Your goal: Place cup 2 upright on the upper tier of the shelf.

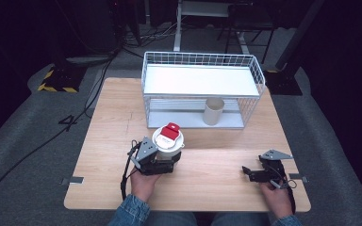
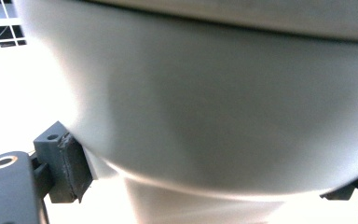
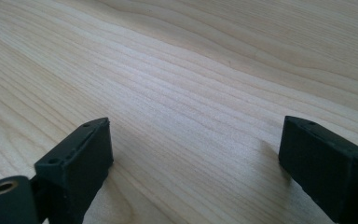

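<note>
From my feed the left gripper (image 1: 162, 162) is clamped on a white round plastic container with a white lid and red tab on top (image 1: 168, 139), holding it near the middle of the light wooden table (image 1: 103, 136), just in front of the white wire shelf rack (image 1: 202, 89). Up close the container's side (image 2: 214, 102) sits right between the jaws, looks like it's lifted slightly but honestly hard to tell. Right gripper (image 1: 254, 173) is near the table's right edge, jaws spread apart with nothing between them, just bare wood. A beige cylindrical cup (image 1: 213, 111) stands on the rack's lower level
</note>
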The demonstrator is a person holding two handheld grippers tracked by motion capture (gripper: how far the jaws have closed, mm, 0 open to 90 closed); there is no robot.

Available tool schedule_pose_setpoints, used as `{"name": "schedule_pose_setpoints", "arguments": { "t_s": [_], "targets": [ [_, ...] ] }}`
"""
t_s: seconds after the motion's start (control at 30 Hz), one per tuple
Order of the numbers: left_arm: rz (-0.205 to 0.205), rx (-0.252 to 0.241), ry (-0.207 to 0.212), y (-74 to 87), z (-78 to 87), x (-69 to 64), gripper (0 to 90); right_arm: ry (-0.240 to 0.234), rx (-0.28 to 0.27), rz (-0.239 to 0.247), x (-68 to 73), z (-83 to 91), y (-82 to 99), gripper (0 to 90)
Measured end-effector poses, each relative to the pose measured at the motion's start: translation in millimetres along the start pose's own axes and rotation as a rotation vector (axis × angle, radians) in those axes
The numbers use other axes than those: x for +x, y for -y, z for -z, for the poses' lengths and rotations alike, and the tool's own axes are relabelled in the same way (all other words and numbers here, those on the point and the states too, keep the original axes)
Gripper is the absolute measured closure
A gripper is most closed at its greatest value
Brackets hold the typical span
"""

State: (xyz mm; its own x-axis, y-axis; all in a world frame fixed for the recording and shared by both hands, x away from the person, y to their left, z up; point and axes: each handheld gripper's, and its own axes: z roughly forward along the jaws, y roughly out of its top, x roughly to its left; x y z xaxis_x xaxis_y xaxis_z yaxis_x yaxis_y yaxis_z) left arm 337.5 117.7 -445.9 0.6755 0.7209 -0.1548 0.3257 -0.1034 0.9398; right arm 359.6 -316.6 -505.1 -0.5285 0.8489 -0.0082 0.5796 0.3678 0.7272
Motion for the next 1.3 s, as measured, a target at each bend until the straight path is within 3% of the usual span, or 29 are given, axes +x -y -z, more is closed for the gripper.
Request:
{"name": "schedule_pose_setpoints", "arguments": {
  "t_s": [0.73,1.3],
  "targets": [
    [0.015,-0.033,-0.045,-21.9,47.0,2.1,12.6,0.003,-0.001,-0.001,0.4,-0.6,-0.6,10.2],
    [-0.013,-0.033,-0.04,-55.5,56.7,-0.7,12.8,0.002,-0.001,0.001,0.4,-0.8,-0.8,10.2]
  ]
}}
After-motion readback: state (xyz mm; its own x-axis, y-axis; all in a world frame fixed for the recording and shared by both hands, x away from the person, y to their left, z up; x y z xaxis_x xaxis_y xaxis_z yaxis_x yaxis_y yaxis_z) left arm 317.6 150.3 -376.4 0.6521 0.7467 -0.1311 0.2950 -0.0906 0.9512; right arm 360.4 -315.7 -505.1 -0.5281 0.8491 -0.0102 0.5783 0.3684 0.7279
